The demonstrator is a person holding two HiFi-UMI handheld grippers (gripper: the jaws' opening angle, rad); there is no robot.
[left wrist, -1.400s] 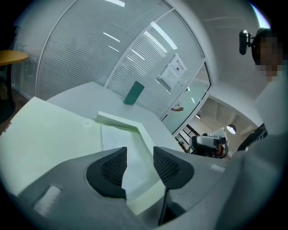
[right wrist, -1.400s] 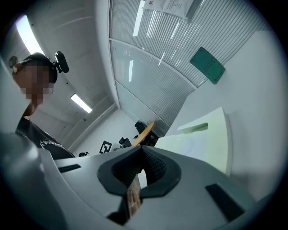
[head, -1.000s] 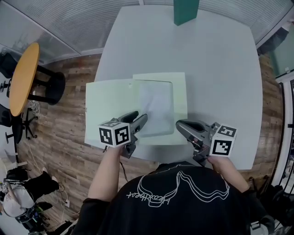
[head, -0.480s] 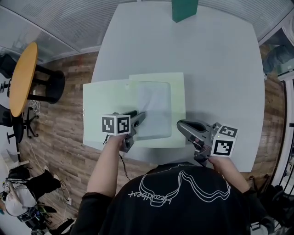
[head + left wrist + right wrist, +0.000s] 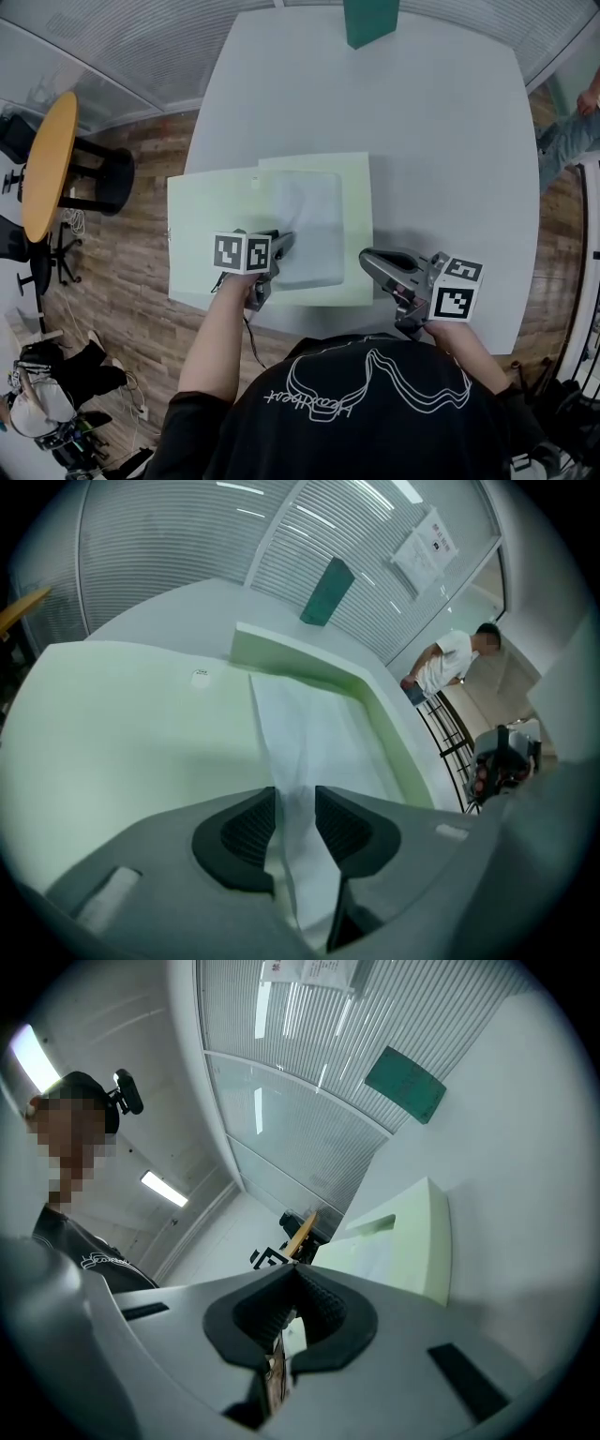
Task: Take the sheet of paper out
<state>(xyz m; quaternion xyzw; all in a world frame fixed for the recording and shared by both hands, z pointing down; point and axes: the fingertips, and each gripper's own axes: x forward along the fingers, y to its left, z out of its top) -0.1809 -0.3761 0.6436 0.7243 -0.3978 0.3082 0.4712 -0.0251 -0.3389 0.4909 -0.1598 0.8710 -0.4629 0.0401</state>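
A pale green folder (image 5: 202,225) lies open on the grey table (image 5: 422,141), its raised frame (image 5: 291,658) on the right half. A white sheet of paper (image 5: 314,220) rests inside that frame. My left gripper (image 5: 281,246) points steeply down at the sheet's near left edge. In the left gripper view the sheet (image 5: 309,733) rises crumpled between the jaws of the left gripper (image 5: 295,794), which are closing, with a slim gap still showing beside the paper. My right gripper (image 5: 367,255) hovers level just right of the folder's (image 5: 422,1232) near corner; this gripper (image 5: 293,1274) is shut and empty.
A dark green block (image 5: 368,19) stands at the table's far edge. An orange round table (image 5: 47,159) and office chairs sit on the wood floor to the left. A person (image 5: 450,658) stands beyond the table's right side. The folder's left flap overhangs the table's left edge.
My left gripper has tipped downward and sunk onto the sheet's near edge, so its marker cube now faces the camera. The right gripper has barely shifted.
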